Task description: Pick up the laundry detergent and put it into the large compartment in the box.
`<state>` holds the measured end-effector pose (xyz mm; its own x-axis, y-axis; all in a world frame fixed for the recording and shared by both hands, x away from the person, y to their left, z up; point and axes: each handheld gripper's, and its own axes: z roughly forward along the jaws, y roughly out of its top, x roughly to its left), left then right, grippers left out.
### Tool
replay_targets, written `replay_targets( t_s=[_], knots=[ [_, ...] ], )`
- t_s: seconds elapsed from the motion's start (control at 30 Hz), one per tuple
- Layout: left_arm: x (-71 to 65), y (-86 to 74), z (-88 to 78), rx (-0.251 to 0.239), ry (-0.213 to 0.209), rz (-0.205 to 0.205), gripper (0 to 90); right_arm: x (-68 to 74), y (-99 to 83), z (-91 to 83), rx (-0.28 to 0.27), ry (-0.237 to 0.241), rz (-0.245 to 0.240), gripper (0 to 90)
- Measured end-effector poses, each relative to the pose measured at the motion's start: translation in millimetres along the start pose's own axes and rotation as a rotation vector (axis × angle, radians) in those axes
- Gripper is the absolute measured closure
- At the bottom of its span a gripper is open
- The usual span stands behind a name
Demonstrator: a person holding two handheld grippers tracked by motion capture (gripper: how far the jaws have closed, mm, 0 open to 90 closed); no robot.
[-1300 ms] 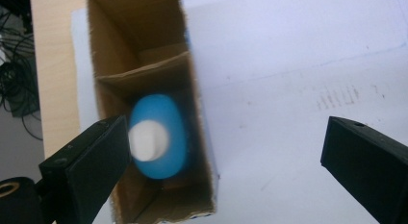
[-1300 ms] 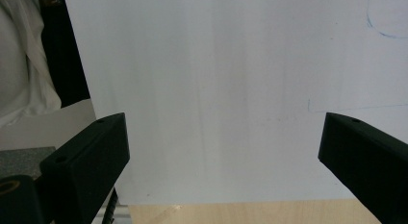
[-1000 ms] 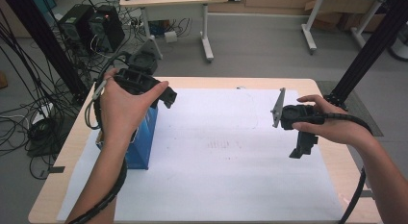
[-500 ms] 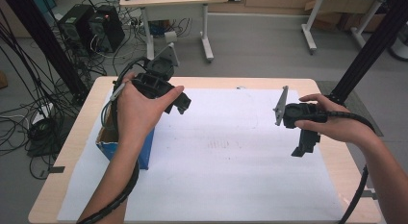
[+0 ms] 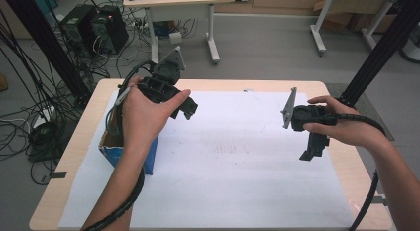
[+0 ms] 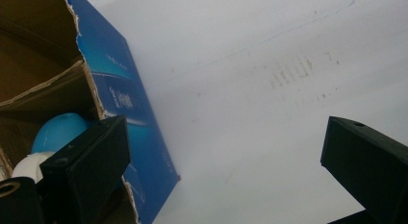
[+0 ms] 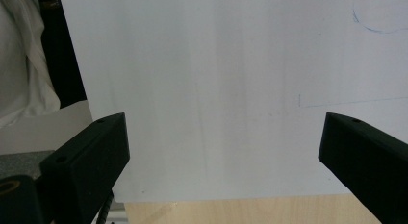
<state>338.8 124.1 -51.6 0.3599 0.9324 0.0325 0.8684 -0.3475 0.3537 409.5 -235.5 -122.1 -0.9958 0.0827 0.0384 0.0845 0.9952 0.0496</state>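
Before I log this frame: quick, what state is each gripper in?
Left gripper: open, holding nothing, beside the box.
Right gripper: open, holding nothing, above the paper.

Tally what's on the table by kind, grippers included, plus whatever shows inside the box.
Grippers: 2, left gripper and right gripper, both open and empty
Blue cardboard box: 1, open top
Blue ball in the box: 1
White round item in the box: 1, too hidden to identify
White paper sheet: 1
Total: 6
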Motion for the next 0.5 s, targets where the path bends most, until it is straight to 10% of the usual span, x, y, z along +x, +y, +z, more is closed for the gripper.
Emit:
replay_targets(
  t_s=[0.5],
  knots=[
    [3.0,-5.1,3.1,0.012,-0.016,-0.007,3.9,3.5,-2.1,0.1,-0.002,-0.004,-0.003,3.7]
  ],
)
